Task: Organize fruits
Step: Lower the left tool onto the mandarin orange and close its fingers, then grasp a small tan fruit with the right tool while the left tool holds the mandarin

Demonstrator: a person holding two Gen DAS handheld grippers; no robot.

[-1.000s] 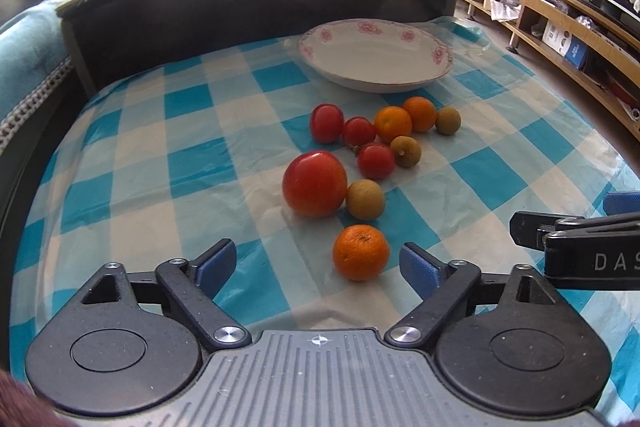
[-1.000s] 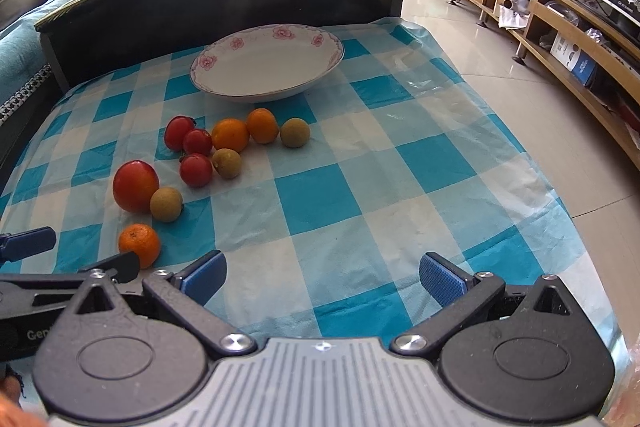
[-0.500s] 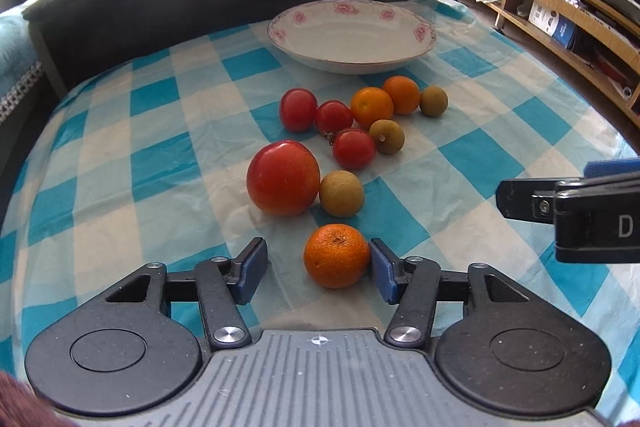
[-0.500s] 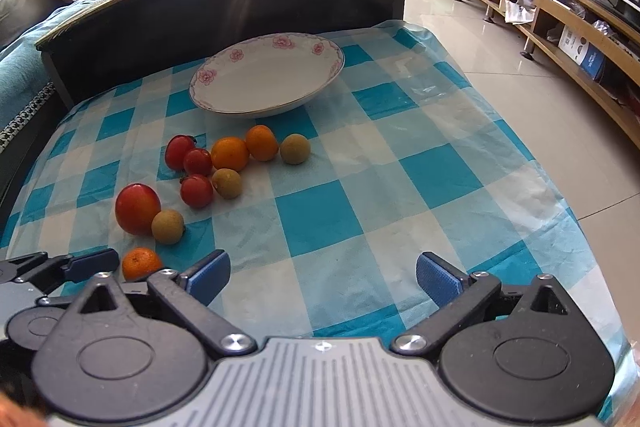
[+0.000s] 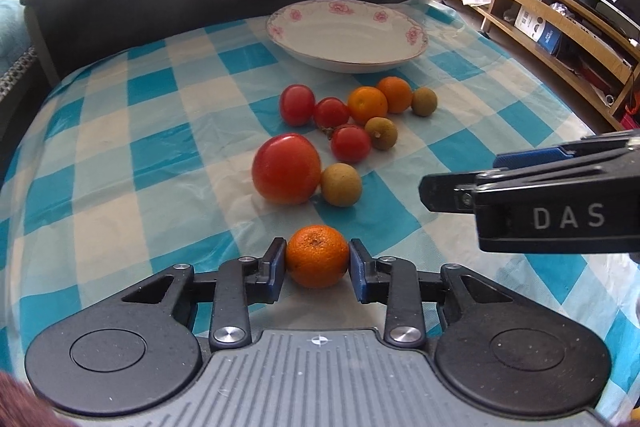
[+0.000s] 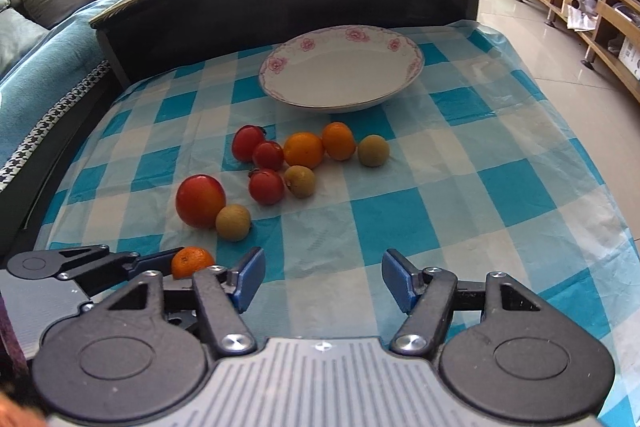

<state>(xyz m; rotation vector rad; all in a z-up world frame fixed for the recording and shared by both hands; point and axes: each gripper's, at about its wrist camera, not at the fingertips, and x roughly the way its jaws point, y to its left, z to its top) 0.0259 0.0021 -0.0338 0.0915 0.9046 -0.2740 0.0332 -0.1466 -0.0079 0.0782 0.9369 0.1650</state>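
A small orange mandarin point(image 5: 317, 255) sits on the checked cloth, touched on both sides by blue fingers point(image 5: 276, 269). Beyond it lie a big red tomato point(image 5: 286, 168) touching a brownish longan point(image 5: 341, 184), then smaller fruits before a flowered white plate point(image 5: 412, 43).

The only lettering that can be read is "DAS" in pale capitals on the black side of the right gripper point(image 5: 532, 183), seen from the left wrist view, where the word runs off the picture's edge; print on the shelf boxes is too small to tell.
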